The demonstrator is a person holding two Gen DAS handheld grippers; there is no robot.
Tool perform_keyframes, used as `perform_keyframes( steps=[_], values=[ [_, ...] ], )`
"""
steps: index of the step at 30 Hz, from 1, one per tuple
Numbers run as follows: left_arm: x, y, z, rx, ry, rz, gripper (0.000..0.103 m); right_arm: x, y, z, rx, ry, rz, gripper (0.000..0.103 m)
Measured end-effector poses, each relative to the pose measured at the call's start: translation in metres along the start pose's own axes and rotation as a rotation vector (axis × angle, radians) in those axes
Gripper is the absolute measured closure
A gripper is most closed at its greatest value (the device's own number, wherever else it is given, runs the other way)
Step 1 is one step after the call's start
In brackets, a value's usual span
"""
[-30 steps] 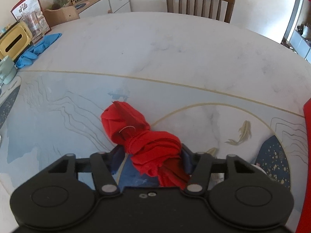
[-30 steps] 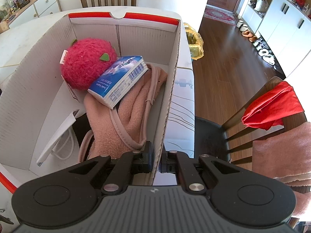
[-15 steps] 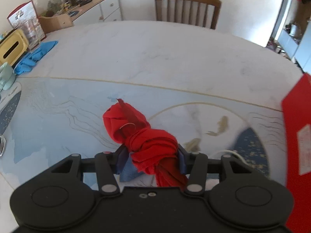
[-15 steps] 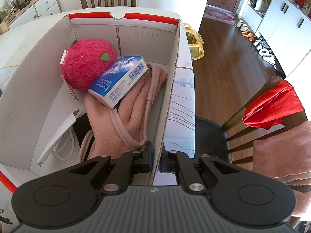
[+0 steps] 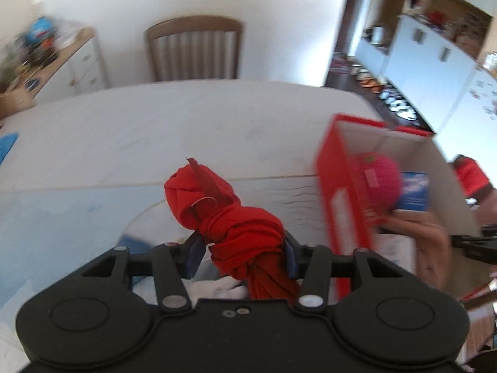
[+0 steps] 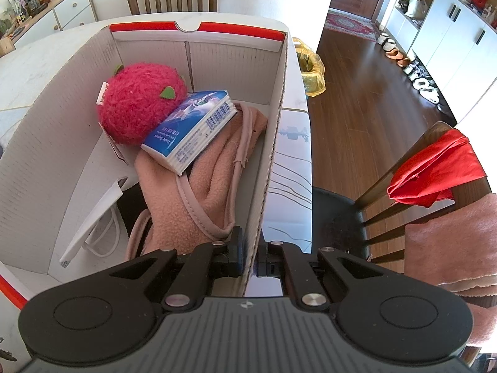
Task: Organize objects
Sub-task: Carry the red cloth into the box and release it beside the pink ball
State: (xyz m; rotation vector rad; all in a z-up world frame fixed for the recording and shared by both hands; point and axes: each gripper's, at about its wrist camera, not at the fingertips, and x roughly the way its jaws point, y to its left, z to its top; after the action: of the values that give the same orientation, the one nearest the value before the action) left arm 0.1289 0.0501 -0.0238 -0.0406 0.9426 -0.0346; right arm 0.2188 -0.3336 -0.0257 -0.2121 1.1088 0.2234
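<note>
Spreading under everything is the marble-patterned table (image 5: 192, 118), pale at the far side and washed with blue nearer me. On its right end stands the cardboard box (image 6: 56, 118) — red outside, white corrugated inside, open at the top. Within it a pink fleece bag (image 6: 198, 192) lies along the right-hand wall, its straps looping toward me. A fuzzy red plush ball (image 6: 139, 102) with small green leaves sits at the far left of the box, and a blue tissue pack (image 6: 192, 130) leans tilted between the ball and the fleece, resting on both. A white card (image 6: 93, 217) and a loop of white cord lie on the box floor at the near left.

Beyond the table, a wooden chair (image 5: 194, 49) stands at the far side; a second chair (image 6: 403, 186) beside the box carries a red cloth (image 6: 435, 168) draped over its back.

My right gripper (image 6: 248, 255) is clenched on the box's right wall, one pad inside and one outside, with the cardboard edge pinched thin between them. My left gripper (image 5: 242, 248) grasps the knotted red garment (image 5: 230, 217) — the bundle bulges up above the pads, one end hanging down behind them, and the jaws have just been closing on it. In the left view, which is blurred, the bundle is held above the tabletop, with the box to its right and apart from it.
</note>
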Motion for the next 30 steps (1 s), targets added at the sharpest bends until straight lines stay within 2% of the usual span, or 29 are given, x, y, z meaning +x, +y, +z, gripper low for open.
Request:
perform_keyframes(
  steps=[7,20,25,30],
  values=[
    [-0.015,-0.048,0.012,0.094,-0.041,-0.106,0.054,0.001,0.002,0.000,0.002,-0.001,0.002,0.097],
    [-0.009,-0.140,0.020,0.304,-0.050,-0.216,0.054,0.000,0.003,0.002,0.006,-0.004,0.006,0.097],
    [0.009,-0.164,0.015,0.348,-0.013,-0.226,0.054,0.000,0.003,0.003,0.009,-0.004,0.007,0.097],
    [0.031,-0.177,0.010,0.363,0.031,-0.192,0.054,-0.001,0.006,0.004,0.009,-0.006,0.007,0.097]
  ],
)
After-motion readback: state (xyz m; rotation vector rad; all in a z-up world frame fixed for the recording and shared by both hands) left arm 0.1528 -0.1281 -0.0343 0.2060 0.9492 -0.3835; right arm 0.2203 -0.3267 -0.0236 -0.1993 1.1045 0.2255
